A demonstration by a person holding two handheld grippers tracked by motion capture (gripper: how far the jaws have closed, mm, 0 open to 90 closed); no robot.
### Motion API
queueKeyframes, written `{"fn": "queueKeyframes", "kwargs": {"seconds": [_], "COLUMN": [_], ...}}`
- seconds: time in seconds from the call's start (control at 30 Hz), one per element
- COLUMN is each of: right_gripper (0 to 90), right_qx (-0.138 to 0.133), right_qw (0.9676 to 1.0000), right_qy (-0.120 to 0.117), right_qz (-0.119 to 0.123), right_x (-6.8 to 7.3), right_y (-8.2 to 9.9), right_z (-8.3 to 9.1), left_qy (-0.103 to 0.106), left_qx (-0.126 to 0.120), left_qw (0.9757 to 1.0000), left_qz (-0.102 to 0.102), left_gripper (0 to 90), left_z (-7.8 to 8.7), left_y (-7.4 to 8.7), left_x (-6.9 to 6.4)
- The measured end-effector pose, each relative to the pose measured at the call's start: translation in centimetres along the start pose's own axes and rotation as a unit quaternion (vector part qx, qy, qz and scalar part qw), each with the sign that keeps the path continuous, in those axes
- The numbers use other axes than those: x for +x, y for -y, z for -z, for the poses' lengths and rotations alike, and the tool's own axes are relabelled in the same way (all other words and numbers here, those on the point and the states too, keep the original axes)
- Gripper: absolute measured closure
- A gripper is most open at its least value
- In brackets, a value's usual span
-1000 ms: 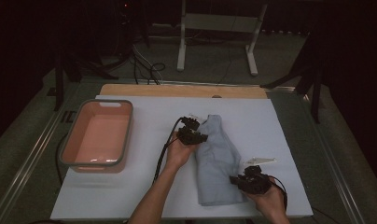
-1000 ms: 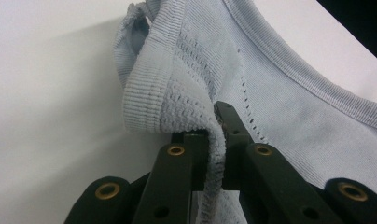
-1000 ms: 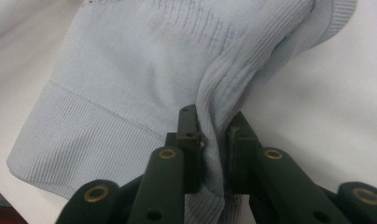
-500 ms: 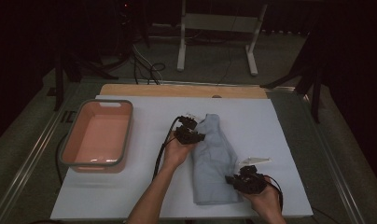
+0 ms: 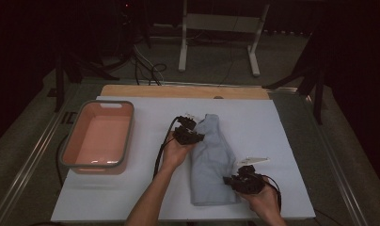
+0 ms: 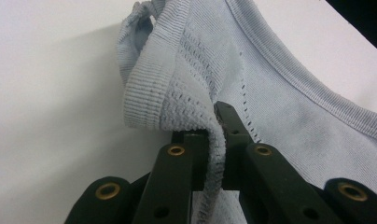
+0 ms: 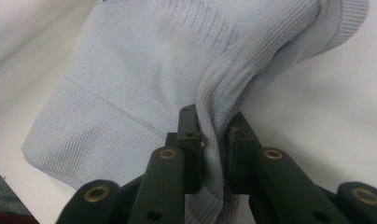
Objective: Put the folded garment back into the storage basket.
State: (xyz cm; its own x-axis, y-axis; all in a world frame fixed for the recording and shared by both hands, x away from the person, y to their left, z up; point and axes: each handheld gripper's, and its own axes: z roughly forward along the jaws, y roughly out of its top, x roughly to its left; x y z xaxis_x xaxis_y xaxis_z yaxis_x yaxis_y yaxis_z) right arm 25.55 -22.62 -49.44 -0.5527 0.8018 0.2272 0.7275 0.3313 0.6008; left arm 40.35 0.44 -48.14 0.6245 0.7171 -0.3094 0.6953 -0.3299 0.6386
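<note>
pink tub (image 5: 98,136) left of garment (image 5: 211,160)

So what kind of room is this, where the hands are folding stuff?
Probably a recording workshop or lab, not a home: a white work table, loose cables on the floor, and a metal stand in the dark.

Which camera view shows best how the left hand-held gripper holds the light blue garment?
The left gripper view: its jaws pinch a ribbed edge of the light blue garment. The high view shows the left hand-held gripper small at the garment's side. The right gripper view shows another pinched fold.
</note>
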Motion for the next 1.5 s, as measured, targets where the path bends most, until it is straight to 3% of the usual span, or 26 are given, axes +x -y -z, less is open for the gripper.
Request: {"fn": "queueKeyframes", "kwargs": {"seconds": [0.67,1.5], "right_gripper": [79.6,80.5], "right_qx": [-0.005,-0.029], "right_qw": [0.9996,0.9965], "right_qy": [-0.025,-0.076], "right_qz": [-0.008,-0.016], "right_x": [0.7,2.7], "right_y": [-1.1,-3.6], "right_z": [-0.8,-1.4], "left_qy": [-0.011,-0.026], "left_qx": [-0.003,-0.021], "left_qw": [0.9999,0.9993], "left_qz": [0.007,0.015], "left_gripper": [85.7,85.7], "left_z": [1.3,4.9], "left_y": [0.5,0.6], "left_x": [1.2,3.3]}}
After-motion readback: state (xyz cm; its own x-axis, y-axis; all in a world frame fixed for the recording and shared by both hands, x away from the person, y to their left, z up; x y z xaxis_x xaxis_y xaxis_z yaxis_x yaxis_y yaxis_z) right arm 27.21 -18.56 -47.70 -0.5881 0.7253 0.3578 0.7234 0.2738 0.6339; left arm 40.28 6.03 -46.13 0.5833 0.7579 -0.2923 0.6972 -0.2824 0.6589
